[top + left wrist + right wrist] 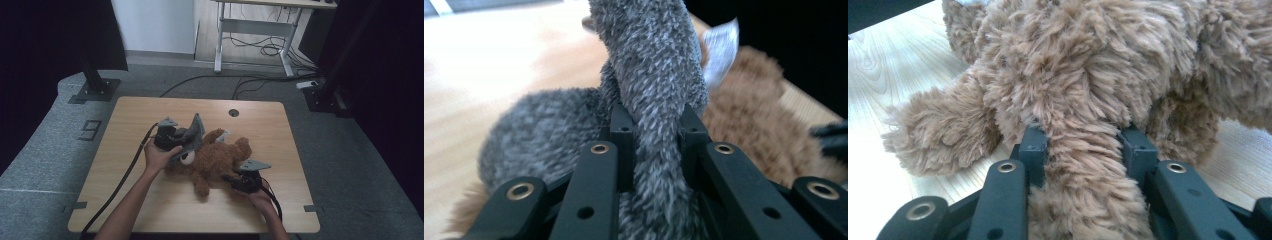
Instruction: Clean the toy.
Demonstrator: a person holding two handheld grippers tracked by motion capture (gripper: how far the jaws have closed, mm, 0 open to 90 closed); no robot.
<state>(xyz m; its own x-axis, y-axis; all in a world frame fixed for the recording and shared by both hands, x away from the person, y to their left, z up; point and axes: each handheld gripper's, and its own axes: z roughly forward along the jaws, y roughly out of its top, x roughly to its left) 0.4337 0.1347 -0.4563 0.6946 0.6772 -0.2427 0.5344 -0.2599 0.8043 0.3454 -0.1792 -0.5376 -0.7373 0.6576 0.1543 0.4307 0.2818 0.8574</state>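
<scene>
A brown plush toy [220, 157] lies on its side in the middle of the wooden table [140, 115]. A grey furry part [194, 132] sticks up at its left end. My left gripper [176, 140] is shut on that grey part [649, 75], with the fur pinched between the black jaws of the gripper [654, 125]. At the toy's near right, my right gripper [235, 179] is shut on a brown limb [1083, 165], and the toy's body [1088, 65] rises just beyond the gripper [1083, 145]. A white tag [720, 50] hangs behind the grey part.
A round cable hole [234, 112] sits near the table's far edge. Black stand bases [95, 90] [320, 97] flank the table on the grey floor. A white desk frame [255, 30] and loose cables [260, 80] lie beyond.
</scene>
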